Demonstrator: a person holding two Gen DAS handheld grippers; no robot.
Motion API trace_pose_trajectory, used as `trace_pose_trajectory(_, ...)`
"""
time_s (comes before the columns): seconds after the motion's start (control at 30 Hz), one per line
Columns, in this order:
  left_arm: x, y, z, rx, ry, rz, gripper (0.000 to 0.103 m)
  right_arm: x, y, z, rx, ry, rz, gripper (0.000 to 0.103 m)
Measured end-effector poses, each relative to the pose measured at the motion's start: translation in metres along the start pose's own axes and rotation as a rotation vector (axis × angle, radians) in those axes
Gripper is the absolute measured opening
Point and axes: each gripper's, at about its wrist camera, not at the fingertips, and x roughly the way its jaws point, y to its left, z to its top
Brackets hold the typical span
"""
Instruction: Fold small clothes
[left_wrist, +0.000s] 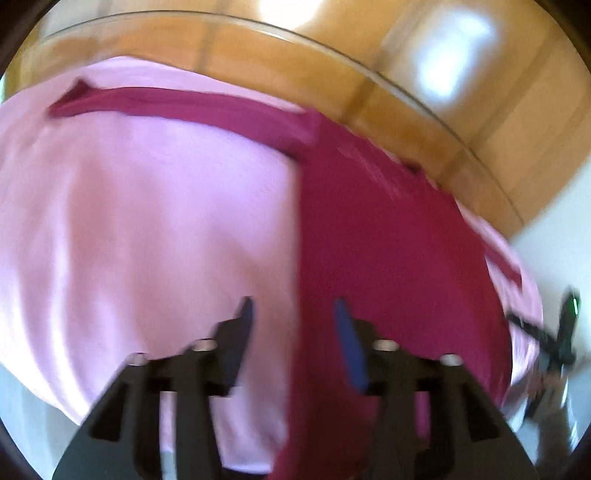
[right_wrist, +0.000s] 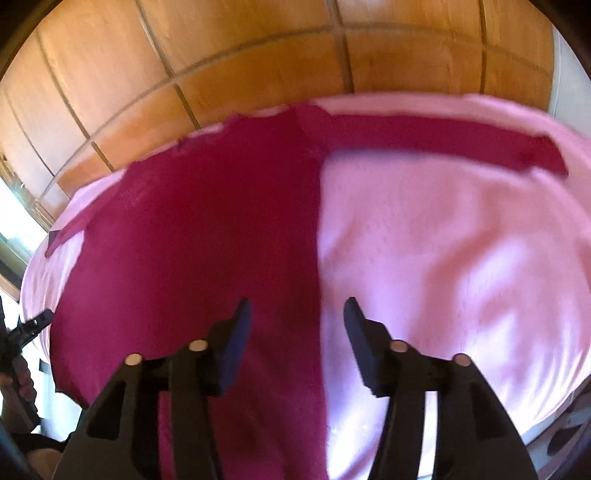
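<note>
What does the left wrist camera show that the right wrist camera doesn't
Only the left wrist view shows bright glare patches on the wood, and the right gripper at its right edge.

Only the right wrist view shows a bright window strip at far left, and the left gripper at its left edge.

Both show the maroon garment with one long sleeve stretched out, lying on the pink cloth, and open jaws.

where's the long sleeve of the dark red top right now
In the right wrist view, the sleeve stretches right from the dark red top across the pink cloth, near its far edge.

Left hand-held gripper (left_wrist: 293, 314) agape, right hand-held gripper (right_wrist: 297, 314) agape
</note>
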Motion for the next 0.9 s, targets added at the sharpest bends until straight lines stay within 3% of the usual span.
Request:
trace_pose_trajectory(0.1, -0.002, 0.035, 0.024, -0.158, -0.051, 0.028, 0.050, -0.003, 0.031, 0.007, -0.042, -0.077, -0.010, 0.070)
trace_pose_trajectory(0.2, -0.012, 0.073, 0.052, -0.283, -0.147, 0.100, 0.050, 0.007, 0.067, 0.009, -0.077, -0.116, 0.040, 0.080)
trace_pose_trajectory(0.33, -0.020, 0.136, 0.084, -0.481, -0.214, 0.128, 0.050, 0.037, 0.115, 0.005, -0.125, -0.083, 0.124, 0.080)
trace_pose_trajectory(0.4, -0.021, 0.160, 0.098, -0.533, -0.230, 0.120, 0.042, 0.054, 0.140, 0.002, -0.157, -0.060, 0.158, 0.080)
trace_pose_trajectory(0.57, -0.010, 0.196, 0.128, -0.639, -0.237, 0.079, 0.041, 0.086, 0.179, -0.013, -0.262, -0.024, 0.122, 0.087)
trace_pose_trajectory(0.77, 0.013, 0.228, 0.166, -0.729, -0.245, 0.070, 0.041, 0.095, 0.187, -0.021, -0.325, -0.042, 0.083, 0.094)
trace_pose_trajectory(0.87, 0.024, 0.237, 0.182, -0.744, -0.262, 0.114, 0.041, 0.096, 0.187, -0.019, -0.316, -0.039, 0.086, 0.096)
trace_pose_trajectory(0.9, 0.027, 0.240, 0.186, -0.729, -0.257, 0.127, 0.018, 0.097, 0.188, -0.019, -0.317, -0.040, 0.083, 0.096)
